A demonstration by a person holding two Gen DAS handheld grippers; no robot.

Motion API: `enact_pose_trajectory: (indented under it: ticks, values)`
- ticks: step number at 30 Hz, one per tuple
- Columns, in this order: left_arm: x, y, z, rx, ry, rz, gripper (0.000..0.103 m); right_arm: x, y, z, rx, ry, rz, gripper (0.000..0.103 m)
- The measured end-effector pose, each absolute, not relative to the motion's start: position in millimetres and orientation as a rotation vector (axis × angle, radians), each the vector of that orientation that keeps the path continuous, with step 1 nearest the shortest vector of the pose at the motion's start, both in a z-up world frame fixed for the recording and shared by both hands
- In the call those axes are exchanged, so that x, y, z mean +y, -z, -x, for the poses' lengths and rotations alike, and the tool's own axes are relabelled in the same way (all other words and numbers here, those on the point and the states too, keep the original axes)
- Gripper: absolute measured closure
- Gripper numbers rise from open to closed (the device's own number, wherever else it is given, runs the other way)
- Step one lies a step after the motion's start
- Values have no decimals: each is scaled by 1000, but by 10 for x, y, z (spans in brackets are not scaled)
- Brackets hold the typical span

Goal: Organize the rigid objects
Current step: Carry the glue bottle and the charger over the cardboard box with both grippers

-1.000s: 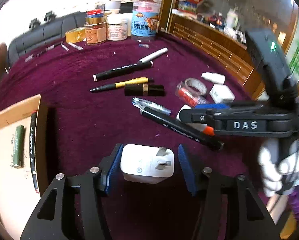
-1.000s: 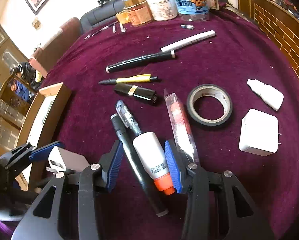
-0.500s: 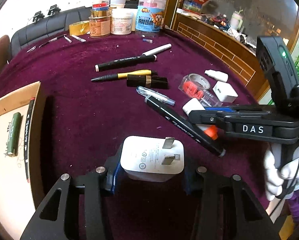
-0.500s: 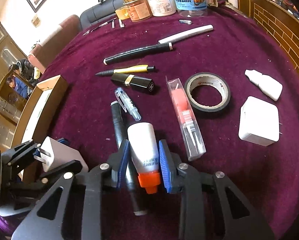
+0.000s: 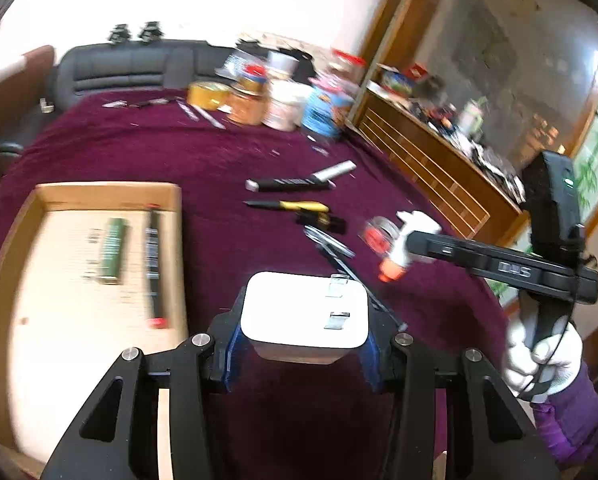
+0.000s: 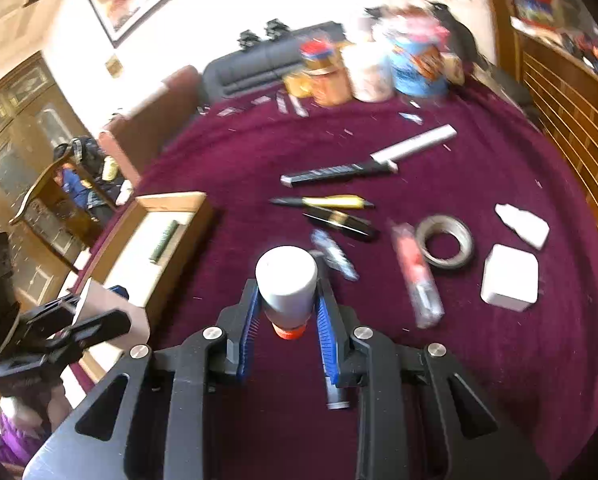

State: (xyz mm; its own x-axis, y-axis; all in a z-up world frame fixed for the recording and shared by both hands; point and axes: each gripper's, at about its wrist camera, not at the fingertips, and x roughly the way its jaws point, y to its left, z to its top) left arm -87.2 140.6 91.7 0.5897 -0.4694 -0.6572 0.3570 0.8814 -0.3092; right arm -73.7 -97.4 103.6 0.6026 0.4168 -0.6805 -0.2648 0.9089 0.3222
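Observation:
My left gripper (image 5: 304, 320) is shut on a white plug adapter (image 5: 305, 308), prongs facing up, held above the purple cloth just right of the cardboard box (image 5: 107, 190). The box holds a green cylinder (image 5: 113, 248) and a black pen (image 5: 153, 264). My right gripper (image 6: 286, 312) is shut on a white bottle (image 6: 286, 278) with an orange cap, lifted off the table. In the left wrist view the right gripper (image 5: 415, 240) with its bottle (image 5: 399, 246) hangs at the right, held by a gloved hand (image 5: 539, 356). In the right wrist view the left gripper (image 6: 99, 312) shows by the box (image 6: 171, 200).
Loose on the purple cloth lie a black-and-white marker (image 6: 339, 170), a yellow pen (image 6: 327, 201), a black tube (image 6: 343, 222), a clear pen (image 6: 335, 256), a red item in a clear case (image 6: 415, 276), a tape roll (image 6: 445, 244), a white charger (image 6: 509, 278) and a small white bottle (image 6: 523, 220). Jars (image 6: 371, 68) stand at the back.
Both grippers closed on their objects and lifted them off the cloth. The left one swung left with the adapter, so the box now fills more of its view.

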Motion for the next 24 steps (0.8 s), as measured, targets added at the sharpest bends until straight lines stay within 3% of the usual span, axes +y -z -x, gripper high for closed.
enact_pose_trajectory:
  ticks: [10,24]
  values:
    - [2498,-800,598,873,227,205,61,36,-1196,651,886,-618,-179,78]
    - [2997,-224,-264,1094,155,250,61,1087,-522,-98,1104,-628,-177,78]
